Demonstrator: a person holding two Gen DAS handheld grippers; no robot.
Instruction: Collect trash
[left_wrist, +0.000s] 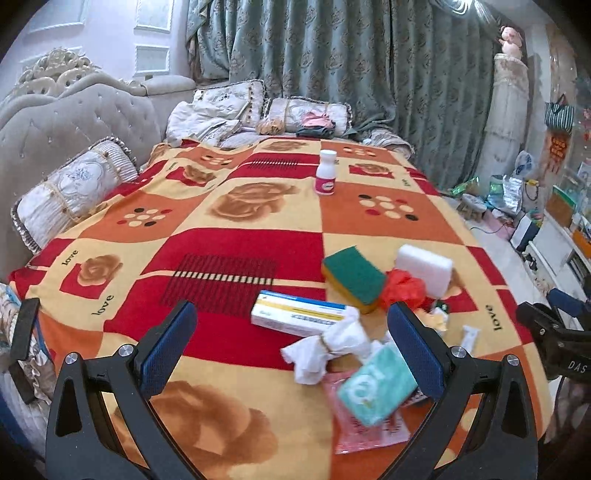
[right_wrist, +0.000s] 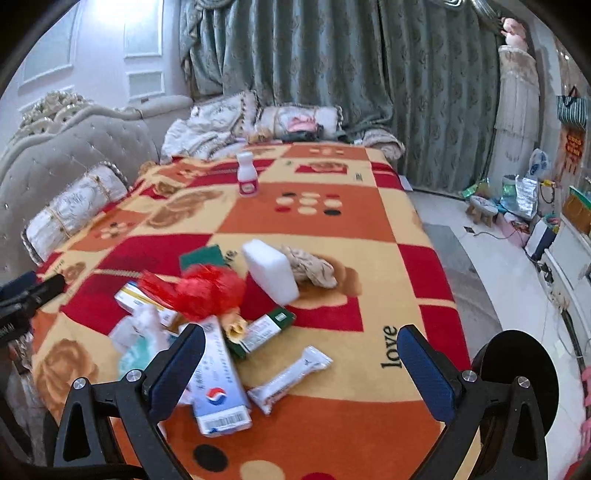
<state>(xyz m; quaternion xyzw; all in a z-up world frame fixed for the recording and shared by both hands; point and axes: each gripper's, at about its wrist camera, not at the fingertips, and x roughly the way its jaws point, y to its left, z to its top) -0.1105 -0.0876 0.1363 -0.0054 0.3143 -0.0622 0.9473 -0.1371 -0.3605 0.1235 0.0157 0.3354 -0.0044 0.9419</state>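
A heap of trash lies on the patterned blanket. In the left wrist view I see a white-and-yellow box, crumpled white tissue, a teal tissue pack, a pink packet, a green-and-yellow sponge, a white foam block and a red plastic wad. My left gripper is open over the tissue. In the right wrist view my right gripper is open above a white wrapper, beside a blue-and-white box. A green box and the red wad lie further in.
A white bottle with a pink label stands far back on the blanket. A beige cloth lies by the foam block. Pillows line the headboard on the left. The floor on the right holds a stool and bags.
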